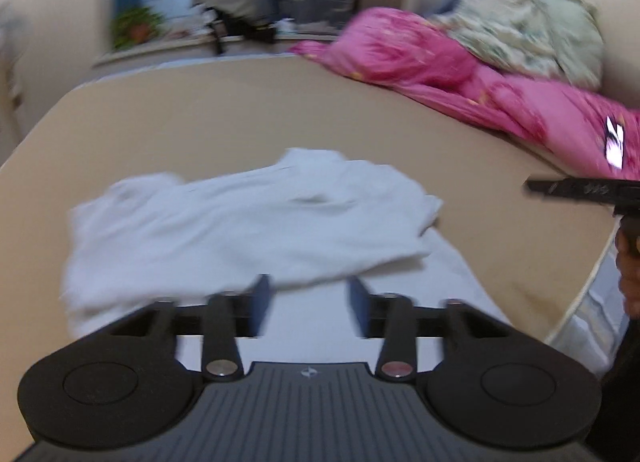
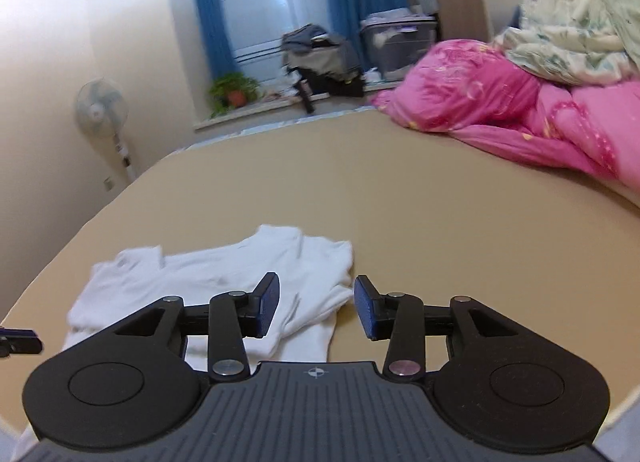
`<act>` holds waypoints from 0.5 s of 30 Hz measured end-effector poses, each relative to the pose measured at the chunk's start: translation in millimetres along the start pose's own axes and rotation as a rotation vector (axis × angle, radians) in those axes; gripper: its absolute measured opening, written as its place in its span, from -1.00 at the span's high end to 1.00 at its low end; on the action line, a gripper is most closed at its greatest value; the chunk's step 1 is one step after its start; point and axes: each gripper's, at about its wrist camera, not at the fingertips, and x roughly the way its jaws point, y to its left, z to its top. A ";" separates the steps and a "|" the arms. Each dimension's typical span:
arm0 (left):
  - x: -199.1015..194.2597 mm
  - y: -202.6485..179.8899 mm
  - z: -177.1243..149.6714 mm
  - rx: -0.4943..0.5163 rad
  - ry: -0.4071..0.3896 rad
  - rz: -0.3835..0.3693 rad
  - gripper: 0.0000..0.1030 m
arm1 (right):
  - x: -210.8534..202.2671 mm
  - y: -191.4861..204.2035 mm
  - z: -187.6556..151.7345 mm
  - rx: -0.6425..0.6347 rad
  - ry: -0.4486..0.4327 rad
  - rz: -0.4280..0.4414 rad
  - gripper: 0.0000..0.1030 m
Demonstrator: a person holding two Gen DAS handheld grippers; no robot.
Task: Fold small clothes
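Lying rumpled on the smooth tan bed (image 2: 360,198), soft white garment (image 2: 224,282).

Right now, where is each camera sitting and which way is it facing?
Left wrist: on the open left gripper, low over the rumpled white cotton garment, facing the window; the right gripper pokes in.
Right wrist: on the open right gripper, above the garment's right edge, facing likewise.
Shared: garment, tan bed surface, pink quilt.

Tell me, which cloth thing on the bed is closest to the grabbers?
The white garment, lying flat right in front of both open grippers, left and right. The pink quilt and pale flowered bedding are piled far behind.
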 end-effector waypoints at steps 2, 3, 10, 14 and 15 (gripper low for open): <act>41.2 -24.0 2.8 0.077 0.013 -0.009 -0.41 | 15.5 -0.3 -9.5 0.063 0.052 -0.032 0.17; 63.0 -38.0 1.6 0.134 0.029 0.008 -0.52 | 18.3 -0.6 -9.3 0.088 0.054 -0.020 0.17; 151.5 -80.9 -25.8 0.459 0.080 0.131 0.96 | 47.5 12.3 -6.6 0.072 0.094 0.014 0.17; 103.4 4.8 -1.4 0.236 -0.016 0.209 0.96 | 52.0 23.8 -12.2 0.028 0.102 0.018 0.17; 85.3 40.1 4.5 0.180 -0.040 0.242 0.96 | 52.3 23.9 -12.7 0.023 0.104 0.019 0.17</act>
